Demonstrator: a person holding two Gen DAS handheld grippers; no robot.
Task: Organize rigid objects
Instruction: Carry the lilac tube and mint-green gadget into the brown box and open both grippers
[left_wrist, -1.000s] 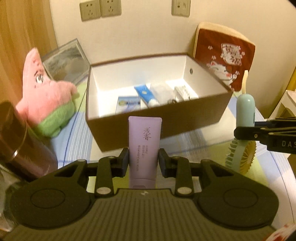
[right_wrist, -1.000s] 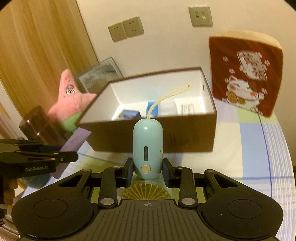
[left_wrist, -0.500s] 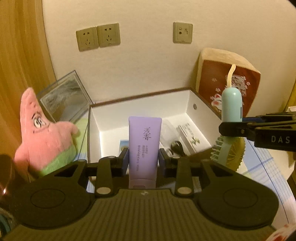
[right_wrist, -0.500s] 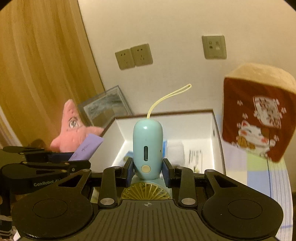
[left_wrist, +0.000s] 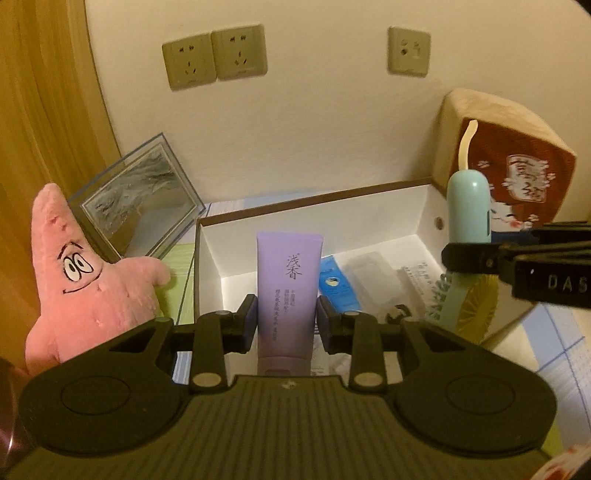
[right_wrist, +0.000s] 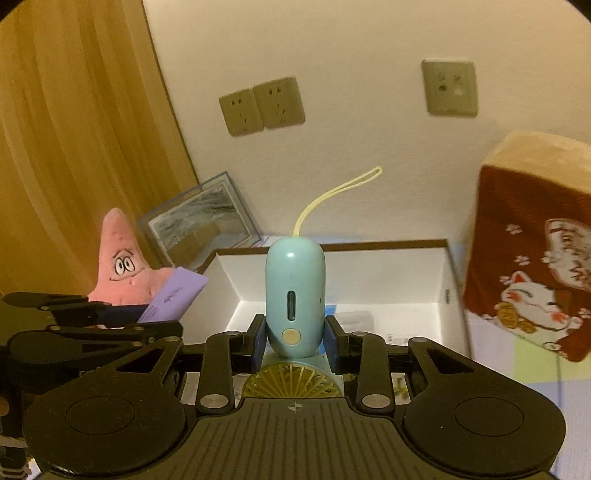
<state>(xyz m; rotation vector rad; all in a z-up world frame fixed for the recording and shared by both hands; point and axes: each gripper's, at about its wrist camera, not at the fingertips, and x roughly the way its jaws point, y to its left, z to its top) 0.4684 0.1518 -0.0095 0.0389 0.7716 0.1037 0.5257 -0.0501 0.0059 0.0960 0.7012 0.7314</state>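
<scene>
Clamping purple tube (left_wrist: 289, 291) in left gripper (left_wrist: 288, 325) jaws, right gripper (right_wrist: 295, 341) jaws pinching handheld fan (right_wrist: 295, 295)

Purple tube (left_wrist: 289, 291) hides box (left_wrist: 369, 206) floor behind it; small items there too blurry to ID

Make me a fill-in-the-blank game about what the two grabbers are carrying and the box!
1. The left gripper has its jaws shut on a ____ tube.
2. The right gripper holds a small handheld ____ by its blue handle.
3. Both are held over an open box that is ____ inside.
4. The pink star plush sits ____ the box, not in it.

Missing words: purple; fan; white; beside
</scene>
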